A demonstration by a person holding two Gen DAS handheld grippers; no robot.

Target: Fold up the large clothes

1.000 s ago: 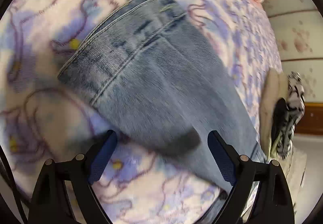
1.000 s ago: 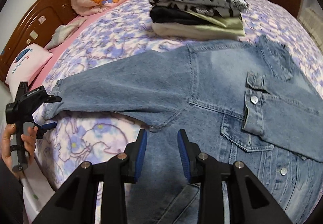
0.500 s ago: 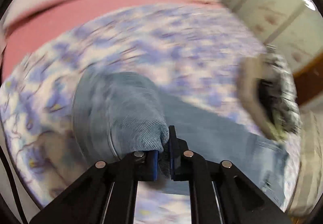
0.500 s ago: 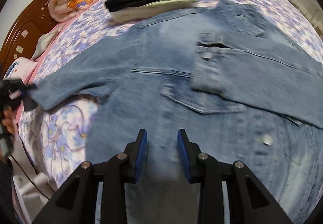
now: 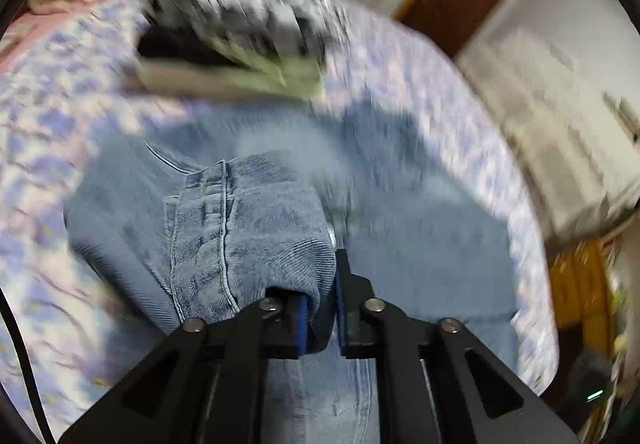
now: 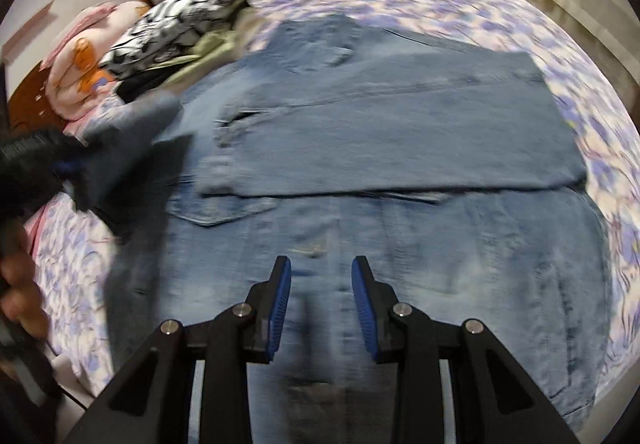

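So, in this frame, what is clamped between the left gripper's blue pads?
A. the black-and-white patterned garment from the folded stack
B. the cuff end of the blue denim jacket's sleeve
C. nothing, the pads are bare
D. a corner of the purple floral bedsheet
B: in the left wrist view the left gripper has its pads pressed on the stitched cuff end of the blue denim jacket's sleeve, lifted off the bed.

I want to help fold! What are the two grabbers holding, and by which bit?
The left gripper pinches the denim jacket by the cuff end of its sleeve. The right gripper is open and holds nothing.
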